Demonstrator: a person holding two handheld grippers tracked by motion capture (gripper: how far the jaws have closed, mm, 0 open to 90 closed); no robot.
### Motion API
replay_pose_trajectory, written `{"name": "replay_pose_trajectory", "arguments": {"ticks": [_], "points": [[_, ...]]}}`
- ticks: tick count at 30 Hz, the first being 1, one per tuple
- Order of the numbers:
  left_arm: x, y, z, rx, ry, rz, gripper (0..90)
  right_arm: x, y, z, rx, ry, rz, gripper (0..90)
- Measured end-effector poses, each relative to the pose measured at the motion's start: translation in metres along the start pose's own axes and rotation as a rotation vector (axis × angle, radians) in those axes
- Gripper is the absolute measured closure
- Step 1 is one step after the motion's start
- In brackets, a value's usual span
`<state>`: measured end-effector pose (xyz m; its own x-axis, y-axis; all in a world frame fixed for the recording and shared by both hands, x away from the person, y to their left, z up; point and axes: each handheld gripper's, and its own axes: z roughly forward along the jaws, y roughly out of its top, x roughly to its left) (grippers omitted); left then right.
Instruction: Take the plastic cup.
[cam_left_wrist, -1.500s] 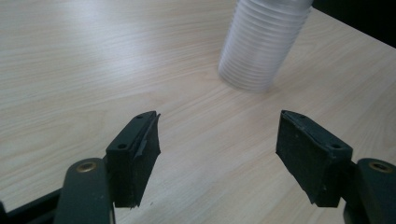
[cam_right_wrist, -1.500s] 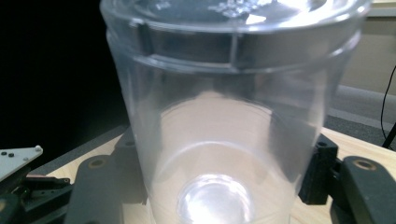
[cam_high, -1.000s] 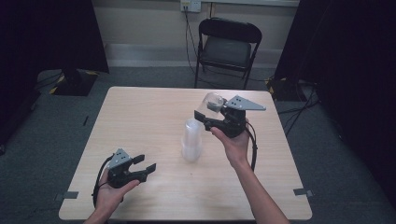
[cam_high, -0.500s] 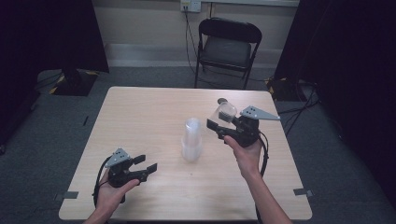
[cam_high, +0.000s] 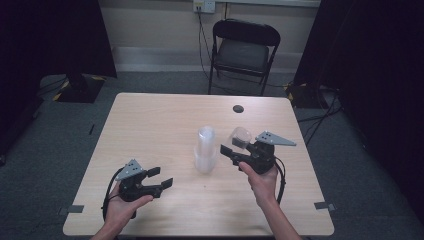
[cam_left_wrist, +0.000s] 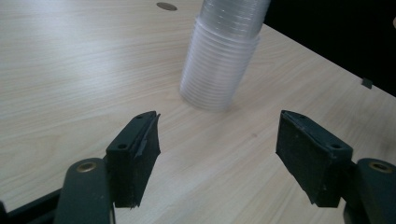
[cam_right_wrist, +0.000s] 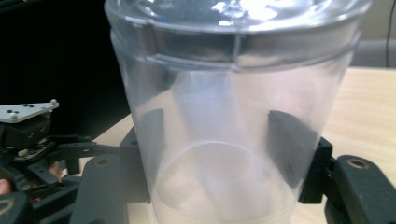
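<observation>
Risk: right gripper (cam_high: 235, 150) clenches a thin clear cup (cam_high: 241, 137); a hard squeeze could crush it. Left gripper (cam_left_wrist: 219, 158), empty, has just been opening near the cup stack (cam_high: 205, 150).

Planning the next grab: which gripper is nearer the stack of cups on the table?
Right. The right gripper, shut on a single clear cup, sits just right of the stack of cups. The left gripper, open, is farther off, toward the table's near edge.
</observation>
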<state>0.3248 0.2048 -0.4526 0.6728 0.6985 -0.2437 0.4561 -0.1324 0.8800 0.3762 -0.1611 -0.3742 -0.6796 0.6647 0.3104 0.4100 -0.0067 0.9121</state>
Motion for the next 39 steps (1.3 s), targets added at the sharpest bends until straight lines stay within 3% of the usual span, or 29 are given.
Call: {"name": "replay_pose_trajectory", "arguments": {"ticks": [1, 4, 7, 10, 16, 19, 23, 24, 26, 28, 29, 33, 39], "points": [[0.0, 0.0, 0.0, 0.0, -0.009, 0.005, 29.2, 0.0, -0.003, -0.001, 0.004, 0.011, 0.031, 38.0], [-0.002, 0.001, 0.002, -0.024, -0.042, 0.015, 25.2, 0.0, -0.007, -0.006, 0.004, 0.026, 0.062, 38.5], [-0.004, 0.002, 0.003, -0.024, -0.042, 0.024, 26.0, 0.0, -0.013, -0.009, 0.013, 0.05, 0.114, 38.6], [-0.008, 0.005, 0.003, -0.033, -0.034, 0.054, 32.3, 0.002, -0.018, -0.009, 0.036, 0.077, 0.141, 38.5], [-0.014, 0.013, 0.008, -0.039, -0.03, 0.081, 30.5, 0.009, -0.022, -0.008, 0.053, 0.104, 0.168, 38.4], [-0.021, 0.023, 0.012, -0.064, -0.03, 0.12, 32.2, 0.009, -0.023, -0.009, 0.039, 0.126, 0.198, 38.4], [-0.031, 0.035, 0.019, -0.101, -0.067, 0.172, 37.6, 0.011, -0.021, -0.011, 0.036, 0.128, 0.207, 38.4], [-0.036, 0.037, 0.022, -0.125, -0.075, 0.204, 39.2, 0.011, -0.021, -0.011, 0.039, 0.126, 0.208, 38.5], [-0.038, 0.039, 0.024, -0.133, -0.083, 0.214, 38.4, 0.012, -0.023, -0.011, 0.042, 0.129, 0.208, 38.4], [-0.048, 0.043, 0.038, -0.134, -0.119, 0.211, 40.0, 0.011, -0.026, -0.01, 0.044, 0.134, 0.227, 38.5], [-0.052, 0.042, 0.047, -0.138, -0.141, 0.209, 41.5, 0.011, -0.027, -0.01, 0.049, 0.136, 0.235, 38.6], [-0.059, 0.039, 0.057, -0.155, -0.15, 0.218, 49.3, 0.011, -0.031, -0.008, 0.063, 0.167, 0.274, 38.6], [-0.066, 0.022, 0.062, -0.177, -0.164, 0.235, 56.8, 0.013, -0.034, -0.006, 0.07, 0.209, 0.348, 38.8]]}}
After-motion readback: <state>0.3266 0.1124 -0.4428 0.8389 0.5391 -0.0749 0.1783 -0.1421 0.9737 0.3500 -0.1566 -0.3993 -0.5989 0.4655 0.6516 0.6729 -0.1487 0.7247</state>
